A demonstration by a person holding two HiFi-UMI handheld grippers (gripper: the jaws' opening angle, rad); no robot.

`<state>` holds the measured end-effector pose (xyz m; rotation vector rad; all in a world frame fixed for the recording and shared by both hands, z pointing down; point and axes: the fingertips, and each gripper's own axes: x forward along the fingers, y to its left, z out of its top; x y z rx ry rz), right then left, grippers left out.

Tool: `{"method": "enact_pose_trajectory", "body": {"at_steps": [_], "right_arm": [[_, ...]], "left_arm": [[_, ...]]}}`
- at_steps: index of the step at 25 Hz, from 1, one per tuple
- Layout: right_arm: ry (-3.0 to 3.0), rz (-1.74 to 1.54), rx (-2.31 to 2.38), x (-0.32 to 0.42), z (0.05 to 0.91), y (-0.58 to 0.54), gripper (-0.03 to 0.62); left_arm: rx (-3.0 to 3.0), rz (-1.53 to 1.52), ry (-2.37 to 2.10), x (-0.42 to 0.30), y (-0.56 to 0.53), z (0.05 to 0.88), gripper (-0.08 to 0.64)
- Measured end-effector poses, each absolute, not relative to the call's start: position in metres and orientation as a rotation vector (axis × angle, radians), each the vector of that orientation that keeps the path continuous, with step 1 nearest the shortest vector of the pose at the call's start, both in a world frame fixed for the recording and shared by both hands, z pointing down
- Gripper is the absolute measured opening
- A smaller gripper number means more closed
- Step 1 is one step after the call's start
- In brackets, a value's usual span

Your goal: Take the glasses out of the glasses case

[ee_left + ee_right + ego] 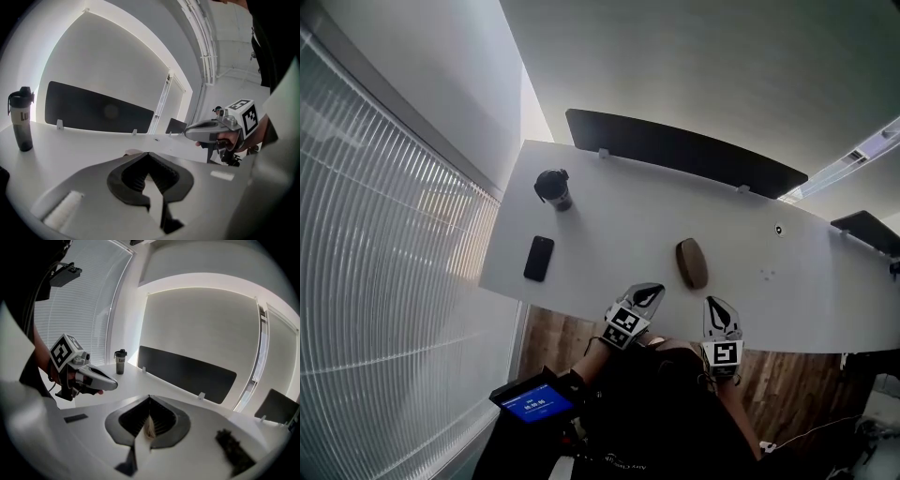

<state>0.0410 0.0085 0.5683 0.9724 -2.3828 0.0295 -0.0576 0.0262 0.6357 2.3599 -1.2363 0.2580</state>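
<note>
The left claw and right claw, pinched empty, hovered before the shut brown oval glasses case. Approach step, seemingly; reaching and opening it should follow.

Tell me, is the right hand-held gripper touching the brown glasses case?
Apart. The head view shows a strip of bare white table between the right hand-held gripper and the glasses case.

Only 1 sliver of the glasses case shows above the left hand-held gripper (rest hidden).
</note>
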Motion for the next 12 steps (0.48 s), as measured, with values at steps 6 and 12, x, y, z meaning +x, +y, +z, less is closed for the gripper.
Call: {"method": "enact_pose_trajectory", "body": {"at_steps": [6, 12], "right_arm": [[-2.323, 0.031, 1.010, 0.037, 0.570, 0.005, 0.008], [-2.228, 0.179, 1.016, 0.044, 0.611, 0.003, 0.008]], "left_arm": [[2.351, 0.264, -1.193, -0.063, 0.030, 0.648, 0.008], [2.202, 0.236, -1.216, -0.076, 0.025, 0.670, 0.008]]}}
